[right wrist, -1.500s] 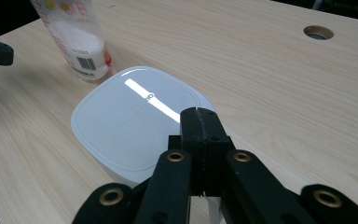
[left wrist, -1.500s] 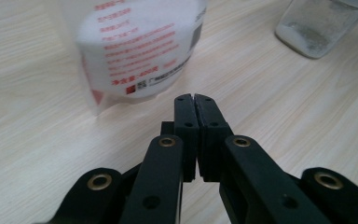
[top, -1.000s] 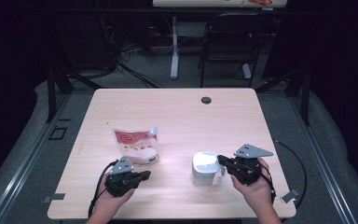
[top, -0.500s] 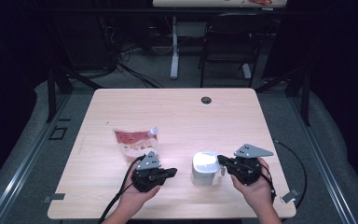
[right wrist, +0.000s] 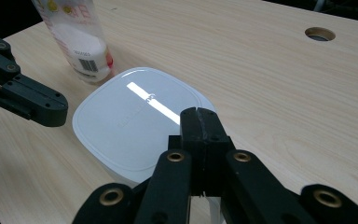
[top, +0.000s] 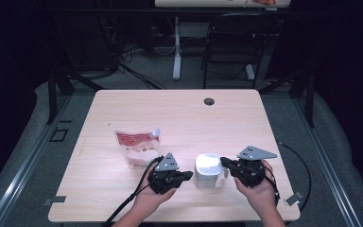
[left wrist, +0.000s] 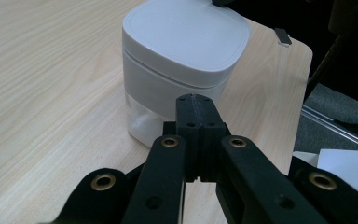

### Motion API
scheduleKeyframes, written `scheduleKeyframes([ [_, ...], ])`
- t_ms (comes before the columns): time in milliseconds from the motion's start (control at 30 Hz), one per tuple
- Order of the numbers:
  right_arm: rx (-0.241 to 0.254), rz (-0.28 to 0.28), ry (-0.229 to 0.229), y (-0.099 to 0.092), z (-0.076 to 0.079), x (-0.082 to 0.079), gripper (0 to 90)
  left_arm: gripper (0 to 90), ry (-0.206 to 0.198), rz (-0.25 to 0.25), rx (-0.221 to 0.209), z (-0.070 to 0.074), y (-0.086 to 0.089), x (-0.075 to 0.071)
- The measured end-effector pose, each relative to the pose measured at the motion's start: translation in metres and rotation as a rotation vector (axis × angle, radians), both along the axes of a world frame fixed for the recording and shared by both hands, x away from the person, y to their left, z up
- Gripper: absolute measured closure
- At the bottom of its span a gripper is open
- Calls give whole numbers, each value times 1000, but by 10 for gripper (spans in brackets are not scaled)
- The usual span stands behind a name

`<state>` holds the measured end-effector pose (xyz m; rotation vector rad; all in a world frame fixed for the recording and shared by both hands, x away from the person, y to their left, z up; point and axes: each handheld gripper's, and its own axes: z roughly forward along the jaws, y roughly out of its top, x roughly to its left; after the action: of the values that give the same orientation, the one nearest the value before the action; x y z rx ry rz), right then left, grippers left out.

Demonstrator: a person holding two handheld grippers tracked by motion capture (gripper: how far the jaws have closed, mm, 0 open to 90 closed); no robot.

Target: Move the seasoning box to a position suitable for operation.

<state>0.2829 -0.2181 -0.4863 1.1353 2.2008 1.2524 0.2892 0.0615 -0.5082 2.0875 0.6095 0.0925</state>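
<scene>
Near the table's [top: 123, 198] front edge, the left gripper [top: 182, 177] is held in the person's left hand [top: 147, 199] with its jaws pressed together on nothing, tips just short of the white lidded container [top: 208, 171]. In the left gripper view, those closed jaws cover the lower middle of the container's clear base [left wrist: 142, 119]. The right gripper [top: 225, 163], in the right hand [top: 257, 191], has its jaws together at the container's right side. In the right gripper view, the closed jaws hide the container's near edge, so whether they pinch its handle cannot be told; the white lid [right wrist: 135, 122] carries a bright glare streak.

Left of the container and farther back lies a red-and-white spouted pouch [top: 137, 147]; its upper part is cut off in the right gripper view. A round cable hole [top: 209, 101] sits near the far edge.

Since a second ago, the left gripper has moved right from the pouch's front toward the container; the right gripper has stayed put.
</scene>
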Motion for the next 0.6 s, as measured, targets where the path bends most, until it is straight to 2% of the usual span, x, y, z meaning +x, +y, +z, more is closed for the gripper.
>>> scheduleKeyframes([
  [233, 7, -1, -1, 0, 0, 0, 900, 900, 11, -10, 0, -5, -7, 1],
  [300, 8, -1, -2, 0, -1, 0, 900, 900, 3, 3, 7, -6, -8, 1],
  [400, 7, -1, -4, 0, -1, 0, 900, 900, 13, -15, 9, -7, -9, 2],
  [600, 10, -1, -3, 0, -1, 0, 900, 900, 15, -14, 2, -6, -11, 2],
])
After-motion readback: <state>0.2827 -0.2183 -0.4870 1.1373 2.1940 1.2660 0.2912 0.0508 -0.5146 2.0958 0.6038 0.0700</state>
